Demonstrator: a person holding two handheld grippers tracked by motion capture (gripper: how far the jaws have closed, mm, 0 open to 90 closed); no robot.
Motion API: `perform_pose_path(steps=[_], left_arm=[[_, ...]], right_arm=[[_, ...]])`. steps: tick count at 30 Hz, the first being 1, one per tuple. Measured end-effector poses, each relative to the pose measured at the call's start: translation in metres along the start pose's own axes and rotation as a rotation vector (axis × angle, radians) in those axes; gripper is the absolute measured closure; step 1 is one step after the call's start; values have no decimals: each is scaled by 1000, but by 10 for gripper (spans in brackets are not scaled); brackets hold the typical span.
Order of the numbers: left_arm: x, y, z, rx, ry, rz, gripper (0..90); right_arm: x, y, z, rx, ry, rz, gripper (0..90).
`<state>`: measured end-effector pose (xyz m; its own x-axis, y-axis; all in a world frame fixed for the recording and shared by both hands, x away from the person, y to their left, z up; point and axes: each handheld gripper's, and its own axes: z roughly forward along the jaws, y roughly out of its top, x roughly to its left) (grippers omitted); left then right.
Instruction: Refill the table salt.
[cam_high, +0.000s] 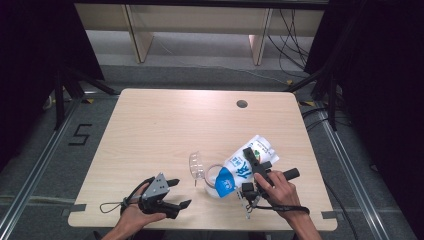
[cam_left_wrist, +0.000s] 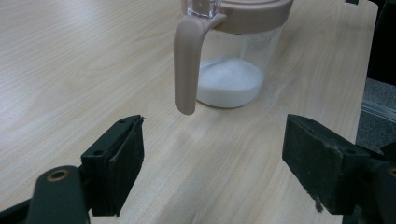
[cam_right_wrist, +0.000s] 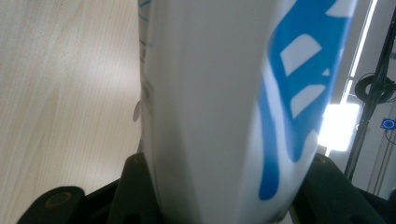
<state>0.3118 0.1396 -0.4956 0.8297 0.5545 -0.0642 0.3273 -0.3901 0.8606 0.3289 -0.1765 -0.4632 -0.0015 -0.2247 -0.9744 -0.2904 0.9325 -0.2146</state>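
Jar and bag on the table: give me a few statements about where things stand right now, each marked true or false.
1. The right hand-held gripper holds the white and blue bag. True.
2. The jar is empty. False: white powder lies in its bottom.
3. The left hand-held gripper grips the jar's handle. False: its jaws stand open, short of the handle.
4. The bag is tilted with its mouth toward the jar. True.
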Motion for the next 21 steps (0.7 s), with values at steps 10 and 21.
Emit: perform_pose_path(steps=[10,21], left_arm=[[1,0,0,2,1,12,206],[0,0,0,-5,-2,1,206]], right_arm=[[0,0,0,0,-2,-1,602],[0,0,0,1,-4,4,608]])
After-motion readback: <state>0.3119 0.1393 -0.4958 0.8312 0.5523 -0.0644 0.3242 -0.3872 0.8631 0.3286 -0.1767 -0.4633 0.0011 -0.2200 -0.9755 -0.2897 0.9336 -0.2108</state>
